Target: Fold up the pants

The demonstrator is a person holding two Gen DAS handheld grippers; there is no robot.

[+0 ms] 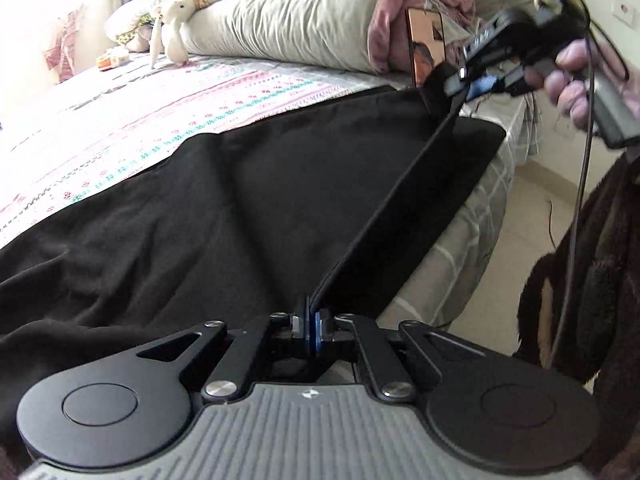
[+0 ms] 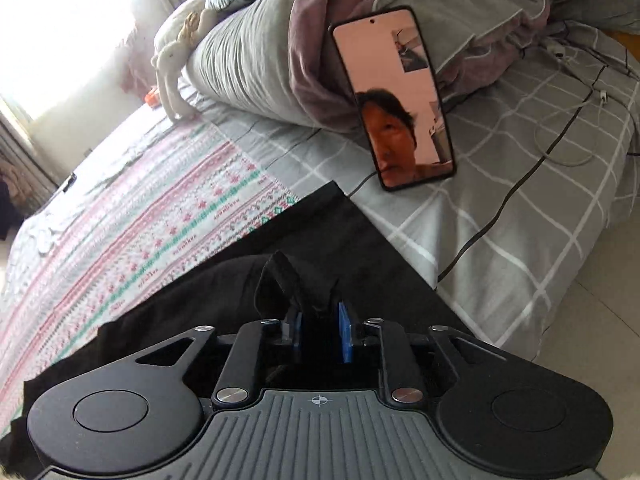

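Black pants (image 1: 240, 200) lie spread on the bed. My left gripper (image 1: 308, 320) is shut on their near edge. From there the hem runs taut and raised up to my right gripper (image 1: 452, 80), held by a hand (image 1: 572, 80) at the upper right. In the right wrist view, the right gripper (image 2: 320, 320) has its jaws a little apart, and a bunched fold of the pants (image 2: 340, 232) stands between them. The inner face of one blue pad (image 2: 345, 336) is bare, so the fold looks loose rather than pinched.
A phone (image 2: 394, 96) with a lit screen leans against a rumpled grey and pink duvet (image 2: 256, 52). Cables (image 2: 520, 184) cross the grey checked sheet (image 2: 500, 240). A plush rabbit (image 1: 176, 20) sits by the pillow. A patterned blanket (image 1: 120, 120) covers the bed's left. A brown fleece sleeve (image 1: 580, 280) hangs on the right.
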